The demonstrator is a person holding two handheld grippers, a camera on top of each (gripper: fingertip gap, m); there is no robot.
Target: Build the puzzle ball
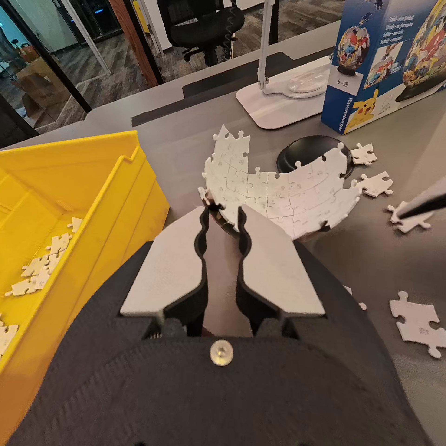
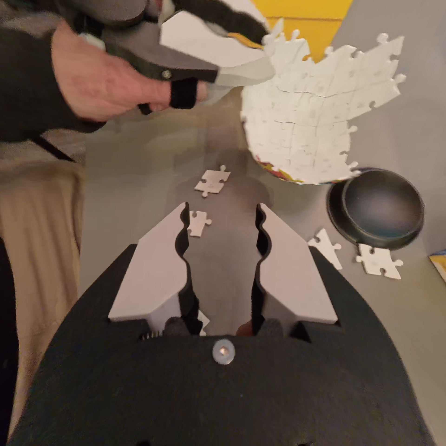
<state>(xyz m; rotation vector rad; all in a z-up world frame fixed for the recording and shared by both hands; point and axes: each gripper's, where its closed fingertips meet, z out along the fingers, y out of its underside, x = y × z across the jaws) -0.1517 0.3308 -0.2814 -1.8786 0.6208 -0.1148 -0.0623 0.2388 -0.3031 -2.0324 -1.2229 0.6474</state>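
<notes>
Left wrist view first: left gripper (image 1: 222,210) clamps the near rim of the half-built puzzle ball (image 1: 277,193), probably steadying the bowl-shaped shell so pieces can be pressed in; yellow bin (image 1: 101,193) of spare pieces lies at nine o'clock. Right wrist view: right gripper (image 2: 223,207) hangs released, holding nothing, above loose pieces (image 2: 212,183); shell at one o'clock, black stand (image 2: 376,210) at three.

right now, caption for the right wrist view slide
Open right gripper hovers over loose pieces as left gripper holds the half-built puzzle ball.
</notes>
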